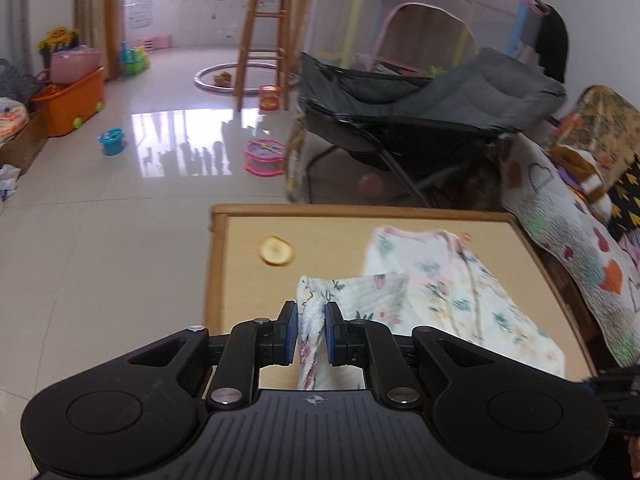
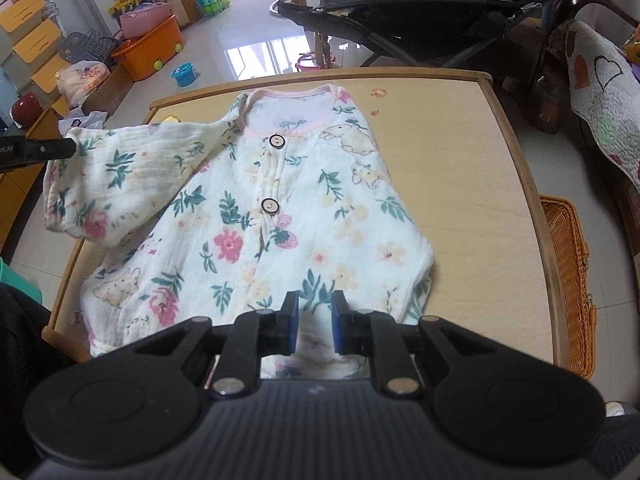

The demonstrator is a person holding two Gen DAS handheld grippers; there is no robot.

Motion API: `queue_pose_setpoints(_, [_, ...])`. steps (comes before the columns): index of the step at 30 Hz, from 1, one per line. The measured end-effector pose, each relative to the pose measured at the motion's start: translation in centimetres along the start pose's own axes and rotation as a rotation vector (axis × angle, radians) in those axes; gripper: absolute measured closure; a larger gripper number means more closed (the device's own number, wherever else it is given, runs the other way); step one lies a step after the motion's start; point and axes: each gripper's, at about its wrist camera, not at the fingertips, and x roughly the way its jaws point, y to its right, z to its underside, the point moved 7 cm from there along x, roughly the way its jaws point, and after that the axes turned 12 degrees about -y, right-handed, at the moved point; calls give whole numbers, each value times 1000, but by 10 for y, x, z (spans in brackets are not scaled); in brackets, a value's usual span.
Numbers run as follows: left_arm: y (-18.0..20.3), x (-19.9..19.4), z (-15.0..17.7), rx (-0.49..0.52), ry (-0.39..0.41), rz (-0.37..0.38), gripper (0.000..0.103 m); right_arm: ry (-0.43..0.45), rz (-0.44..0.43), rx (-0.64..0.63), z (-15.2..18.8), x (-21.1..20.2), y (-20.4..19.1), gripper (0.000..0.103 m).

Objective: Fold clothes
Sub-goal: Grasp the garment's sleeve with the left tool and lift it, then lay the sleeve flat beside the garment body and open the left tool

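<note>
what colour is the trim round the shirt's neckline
Pink neckline trim, clearest in the right wrist view.

Left wrist view: sits low behind its gripper (image 1: 311,334), close over the near left corner of the bench (image 1: 240,280), facing across it toward the room. Right wrist view: behind its gripper (image 2: 314,320), tilted steeply down over the near bench edge. Both share the shirt (image 2: 280,208) and bench.

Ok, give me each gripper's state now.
Left gripper: shut on the sleeve.
Right gripper: shut on the shirt's hem.
</note>
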Motion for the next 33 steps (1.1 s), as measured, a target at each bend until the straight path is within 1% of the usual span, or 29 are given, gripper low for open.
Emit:
queue_pose_setpoints(12, [-48,3,-24,-31,0,-126,89,-6,18,-25,-4,-2,1,87])
queue_pose_setpoints(19, [-68,20,-31,-13,-48,-168,89,-19,25,-46,-5,0,-2,86])
queue_pose_setpoints(22, [-77,25,-28,-29,-64,-191,87,-21,38,-85,-6,0,-5,87])
queue_pose_setpoints(23, [-79,27,-26,-33,-73,-199,85,-23,39,-98,-6,0,-6,86])
queue_pose_setpoints(24, [-81,29,-25,-33,-80,-208,80,-25,41,-112,-6,-1,-6,86])
queue_pose_setpoints(28, [-87,32,-20,-46,-86,-249,80,-33,44,-189,-4,-3,-12,86])
queue_pose_setpoints(31, [-88,31,-17,-62,-90,-247,80,-39,34,-250,-1,-3,-21,86])
queue_pose_setpoints(33, [-83,31,-15,-66,-94,-230,80,-42,21,-289,2,-3,-29,87])
